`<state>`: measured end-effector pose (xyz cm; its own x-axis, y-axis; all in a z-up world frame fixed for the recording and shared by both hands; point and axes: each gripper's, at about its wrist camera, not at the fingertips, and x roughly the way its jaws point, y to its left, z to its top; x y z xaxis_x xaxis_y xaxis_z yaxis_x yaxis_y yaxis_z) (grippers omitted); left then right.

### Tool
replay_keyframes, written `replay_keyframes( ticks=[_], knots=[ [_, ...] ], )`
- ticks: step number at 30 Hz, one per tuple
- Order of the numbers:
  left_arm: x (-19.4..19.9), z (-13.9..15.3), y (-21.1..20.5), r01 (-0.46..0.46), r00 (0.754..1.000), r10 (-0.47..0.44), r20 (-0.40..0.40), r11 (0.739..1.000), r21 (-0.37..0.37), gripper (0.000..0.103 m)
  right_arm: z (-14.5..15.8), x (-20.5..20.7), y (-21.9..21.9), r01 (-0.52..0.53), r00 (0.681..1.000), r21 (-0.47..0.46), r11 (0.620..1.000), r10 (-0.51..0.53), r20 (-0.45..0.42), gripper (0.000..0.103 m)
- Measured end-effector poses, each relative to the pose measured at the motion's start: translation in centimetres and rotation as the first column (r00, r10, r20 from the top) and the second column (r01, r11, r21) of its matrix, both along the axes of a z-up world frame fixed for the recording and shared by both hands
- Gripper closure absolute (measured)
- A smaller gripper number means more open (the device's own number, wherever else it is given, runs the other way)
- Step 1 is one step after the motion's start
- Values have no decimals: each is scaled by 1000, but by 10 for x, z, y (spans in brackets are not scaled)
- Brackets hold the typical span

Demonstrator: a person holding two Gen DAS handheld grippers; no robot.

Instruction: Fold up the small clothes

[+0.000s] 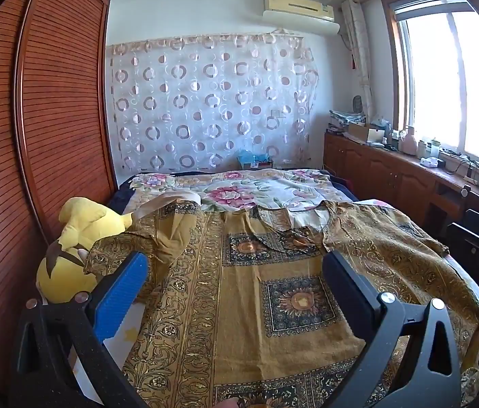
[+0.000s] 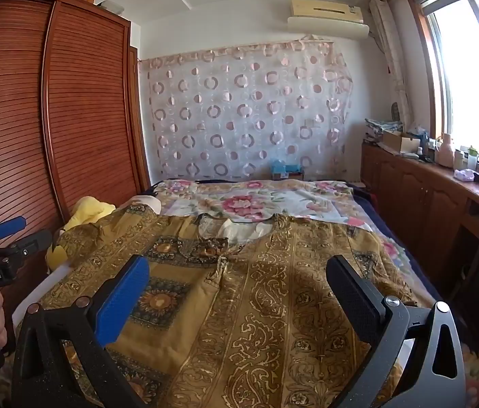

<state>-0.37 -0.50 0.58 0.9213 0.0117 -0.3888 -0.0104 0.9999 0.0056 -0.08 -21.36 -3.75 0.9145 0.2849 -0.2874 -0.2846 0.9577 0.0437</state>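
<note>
Shirt (image 1: 239, 289) spread flat, both grippers wide

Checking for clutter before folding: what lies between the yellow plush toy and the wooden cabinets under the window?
Only the gold patterned shirt, spread flat on the bed between the plush toy and cabinets, as the left wrist view shows.

A bedroom in bright daylight from a large window (image 1: 457, 78) on the right. A slatted wooden wardrobe (image 1: 35, 129) lines the left wall. A sheer circle-patterned curtain (image 1: 209, 102) hangs on the far white wall under an air conditioner (image 1: 299, 10). Low wooden cabinets (image 2: 419, 197) carry clutter beside the flower-covered bed (image 1: 256, 187).
</note>
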Motion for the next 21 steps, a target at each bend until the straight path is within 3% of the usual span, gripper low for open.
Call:
replay_keyframes(
  ticks=[21],
  knots=[
    [-4, 0, 1, -3, 1000, 3, 8, 1000, 5, 0, -1, 0, 2, -2, 1000, 2, 1000, 2, -2, 0]
  ],
)
